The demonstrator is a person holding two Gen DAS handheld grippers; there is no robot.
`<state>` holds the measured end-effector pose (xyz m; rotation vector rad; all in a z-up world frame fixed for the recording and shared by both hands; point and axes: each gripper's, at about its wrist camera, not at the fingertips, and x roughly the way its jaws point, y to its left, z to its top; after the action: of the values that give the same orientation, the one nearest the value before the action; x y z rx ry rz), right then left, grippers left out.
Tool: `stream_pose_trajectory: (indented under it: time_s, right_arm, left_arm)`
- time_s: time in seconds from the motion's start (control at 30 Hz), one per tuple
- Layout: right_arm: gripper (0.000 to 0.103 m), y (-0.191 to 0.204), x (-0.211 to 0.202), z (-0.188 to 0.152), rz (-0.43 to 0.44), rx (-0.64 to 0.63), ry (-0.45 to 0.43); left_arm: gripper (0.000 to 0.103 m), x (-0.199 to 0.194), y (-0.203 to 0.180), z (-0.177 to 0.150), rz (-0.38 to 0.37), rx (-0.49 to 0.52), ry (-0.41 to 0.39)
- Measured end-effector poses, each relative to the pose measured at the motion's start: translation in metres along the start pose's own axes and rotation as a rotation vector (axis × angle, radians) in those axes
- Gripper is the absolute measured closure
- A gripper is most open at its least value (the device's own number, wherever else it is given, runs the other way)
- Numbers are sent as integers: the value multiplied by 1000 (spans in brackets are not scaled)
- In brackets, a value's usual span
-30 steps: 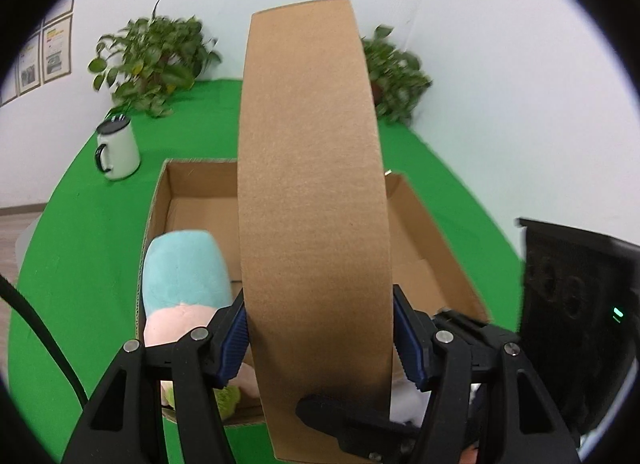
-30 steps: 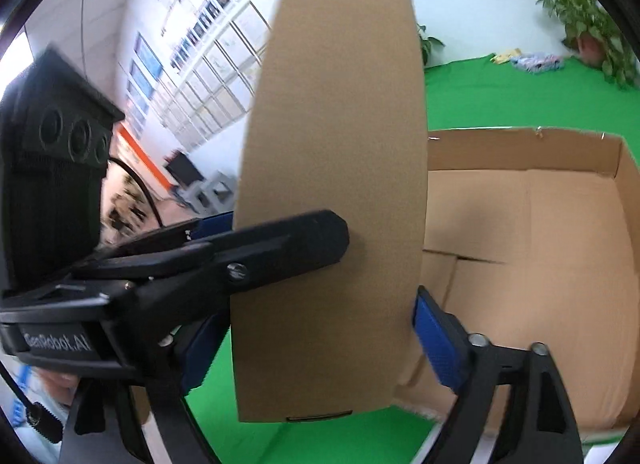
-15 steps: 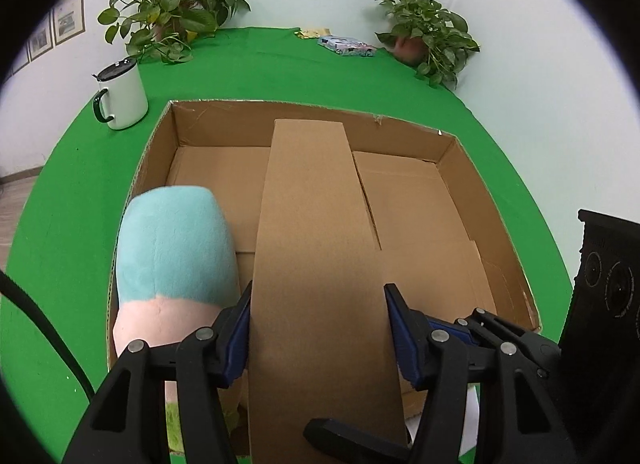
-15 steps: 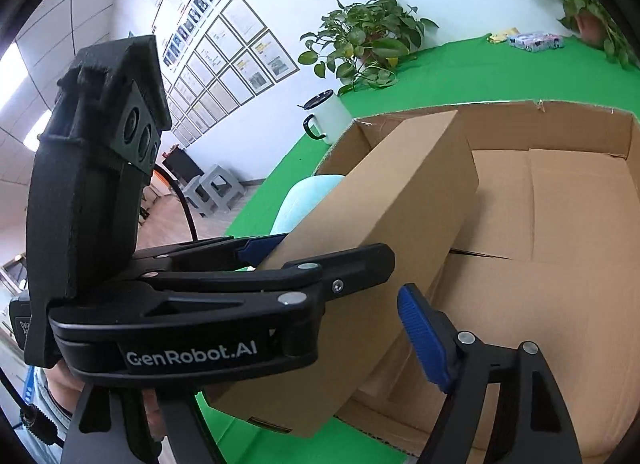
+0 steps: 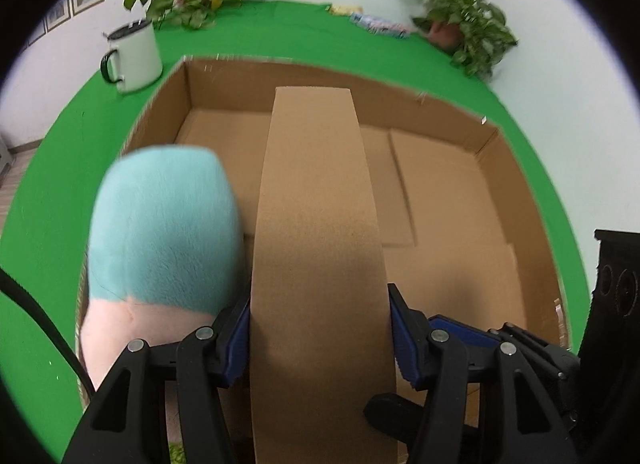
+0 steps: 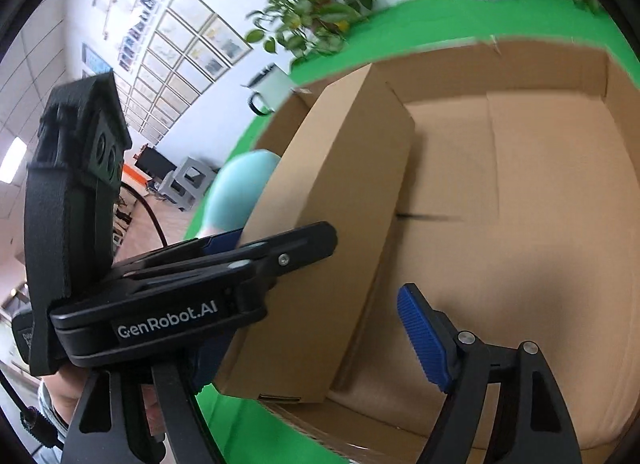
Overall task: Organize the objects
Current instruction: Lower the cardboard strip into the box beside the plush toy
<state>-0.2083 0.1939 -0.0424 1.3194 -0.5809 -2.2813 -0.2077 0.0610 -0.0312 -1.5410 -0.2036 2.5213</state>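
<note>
Left wrist view: my left gripper (image 5: 320,340) is clamped on the narrow cardboard box (image 5: 320,248), angled down into the big open carton (image 5: 516,167), just beside the teal plush toy (image 5: 164,232). I'd lower it flat, clear of the toy.

Right wrist view: my right gripper (image 6: 312,304) stands apart, gripping nothing; its left finger looks hidden behind the left tool. Bare carton floor lies to the right.

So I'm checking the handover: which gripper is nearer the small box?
Left. The left gripper clamps the small box between both fingers. The right gripper sits beside it, blue pad clear of the box side.
</note>
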Motion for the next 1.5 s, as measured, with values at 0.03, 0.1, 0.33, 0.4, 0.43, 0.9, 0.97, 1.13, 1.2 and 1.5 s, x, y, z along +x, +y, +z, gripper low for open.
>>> stream_pose_trajectory:
  time_s: [0.03,0.1,0.33,0.4,0.43,0.9,0.97,1.13,1.2,1.5]
  right_arm:
    - [28,-3,3,-3,2,-1,7]
    - [31,-9,4,-9,4,1,19]
    - [39,-30,-15,-21,29,47,4]
    - [40,-47,-21,-23,-2,96,-15]
    - [41,-53,-22,-23,-21,116,-20]
    - [45,-11,5,15,-58,154,-43]
    - [50,-7,14,23,-76,135,-26]
    - [56,8,30,24,-32,89,-1]
    - [56,12,31,22,-26,81,-4]
    - [56,22,37,17,-12,58,-15]
  left_arm:
    - [45,1,-2,-2,18,11,-7]
    - [45,2,-4,-4,42,24,-4]
    - [45,-5,-5,-5,27,30,14]
    - [45,-13,-3,-4,11,11,-1]
    - [45,-21,-1,-4,6,4,-22]
    - [45,-43,17,-43,-96,42,-30]
    - [44,-37,14,-50,-112,49,1]
    - [42,-37,17,-59,-130,39,-12]
    - [42,-38,18,-61,-133,39,-11]
    - [42,-42,17,-67,-125,32,-19]
